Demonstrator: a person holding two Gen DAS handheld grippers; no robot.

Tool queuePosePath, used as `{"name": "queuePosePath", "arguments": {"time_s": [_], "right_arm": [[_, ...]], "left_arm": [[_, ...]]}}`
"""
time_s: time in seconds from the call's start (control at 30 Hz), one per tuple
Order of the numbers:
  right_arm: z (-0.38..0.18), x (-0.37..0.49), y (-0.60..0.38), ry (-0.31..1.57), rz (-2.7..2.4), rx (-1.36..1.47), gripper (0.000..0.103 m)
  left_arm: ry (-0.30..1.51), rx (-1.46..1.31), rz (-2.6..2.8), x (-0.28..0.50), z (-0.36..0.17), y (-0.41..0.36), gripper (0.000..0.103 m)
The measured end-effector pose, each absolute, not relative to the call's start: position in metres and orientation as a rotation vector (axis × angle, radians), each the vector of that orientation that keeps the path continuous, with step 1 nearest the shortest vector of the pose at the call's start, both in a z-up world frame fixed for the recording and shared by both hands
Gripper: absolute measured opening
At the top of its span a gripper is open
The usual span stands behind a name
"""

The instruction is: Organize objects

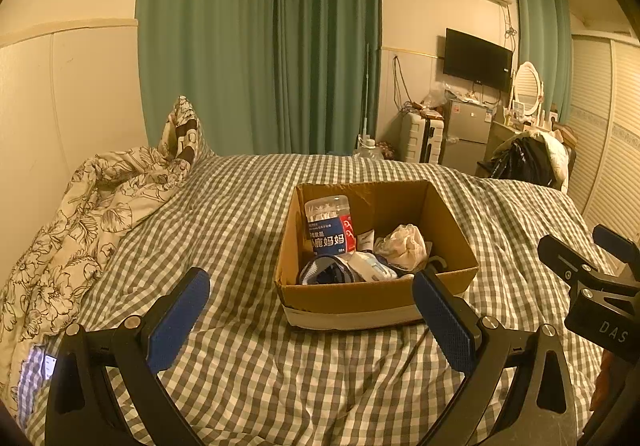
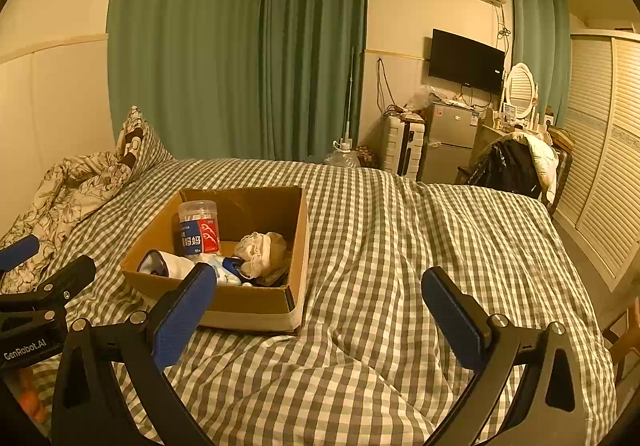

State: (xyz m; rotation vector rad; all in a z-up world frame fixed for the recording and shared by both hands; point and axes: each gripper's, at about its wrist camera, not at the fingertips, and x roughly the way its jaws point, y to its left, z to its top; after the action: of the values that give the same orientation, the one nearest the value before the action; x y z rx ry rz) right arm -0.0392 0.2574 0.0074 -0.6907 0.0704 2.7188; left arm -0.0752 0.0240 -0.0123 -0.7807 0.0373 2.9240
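At the far left a flowered quilt [image 1: 80, 206] is lying bunched against the wall, on a bed [image 1: 240, 326] that is wearing a checked cover. The left tongs [image 1: 312, 318] are hovering over the near part of the bed with their blue pads spread wide and nothing between them. Just beyond them, a cardboard box [image 1: 360, 298] is sitting in the middle of the bed, holding an upright jar [image 1: 330, 224] at its far left, a rolled sock [image 1: 326, 270] and a white tube [image 1: 372, 266] near the front, and a crumpled cloth [image 1: 404, 246] on the right. The right tongs [image 2: 320, 318] are likewise gaping empty, to the right of the box. Nothing loose is showing on the cover, so the sorting is probably either starting from the box or nearly finished. A next move would likely call for reaching into the box from above, choosing one item and closing squarely on it.
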Motion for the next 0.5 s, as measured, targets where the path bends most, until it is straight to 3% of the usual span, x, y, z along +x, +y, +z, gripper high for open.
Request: {"name": "queuePosePath", "arguments": {"time_s": [0.5], "right_arm": [[0.0049,-0.0388,0.2564,0.074,2.717,-0.699,0.103]], "left_arm": [[0.073,-0.779,2.952,-0.0741,-0.0145,0.0231,0.103]]}}
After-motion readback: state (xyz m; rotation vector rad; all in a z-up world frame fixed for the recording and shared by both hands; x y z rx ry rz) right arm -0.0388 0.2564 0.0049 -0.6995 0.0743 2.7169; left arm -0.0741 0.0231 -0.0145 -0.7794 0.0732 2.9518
